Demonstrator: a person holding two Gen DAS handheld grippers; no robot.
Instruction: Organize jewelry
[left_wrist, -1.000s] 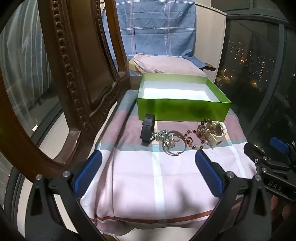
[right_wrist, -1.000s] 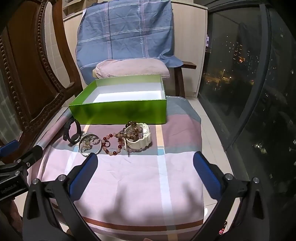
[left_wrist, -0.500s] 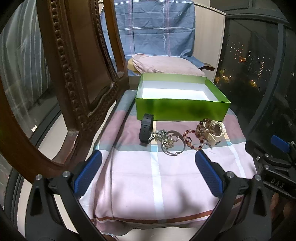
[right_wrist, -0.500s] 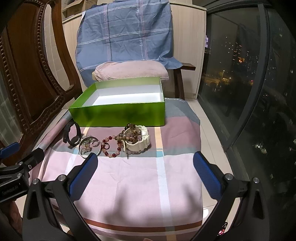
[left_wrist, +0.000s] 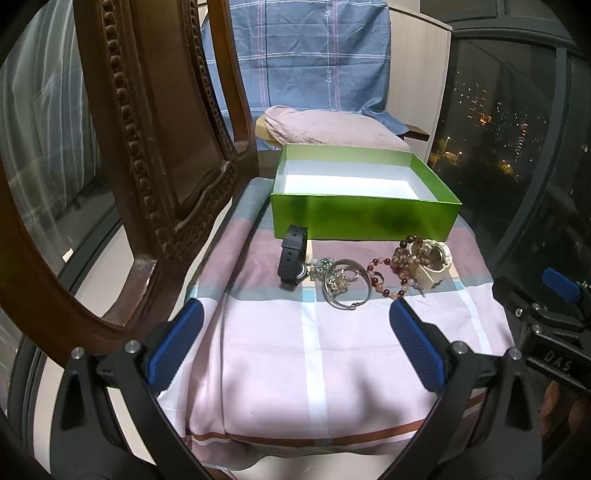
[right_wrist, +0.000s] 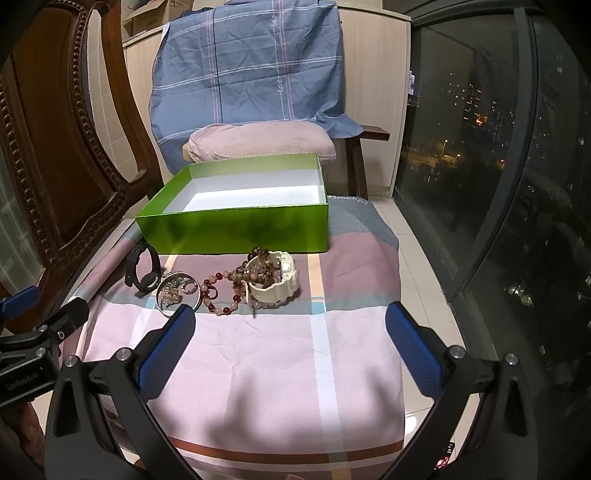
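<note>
Left gripper (left_wrist: 293, 328): we hold it wide apart and empty, low over the near edge of the plaid cloth (left_wrist: 306, 354).
Right gripper (right_wrist: 290, 332): also spread wide, nothing between its blue pads (right_wrist: 413, 350).
What has changed: over the last second both grippers have crept a little forward; the jewelry sits slightly nearer in each view, and nothing on the cloth has shifted.
Meaning for the task: we judge this the approach, with no piece picked up yet.
Jewelry: straight ahead of both grippers, in a loose row. Black watch (left_wrist: 293, 260) ahead-left of our left gripper, silver bangle (left_wrist: 347, 288) just ahead of it, red bead bracelet (right_wrist: 221, 295) beside that, cream watch (right_wrist: 275, 282) ahead of the right gripper with brown beads draped on it.
Green box (right_wrist: 236, 229): open, empty, just beyond the row.
Writing: "DAS" on the right gripper's body in the left view; script on the hanging blue cloth (right_wrist: 251, 62) is too small to read surely.
</note>
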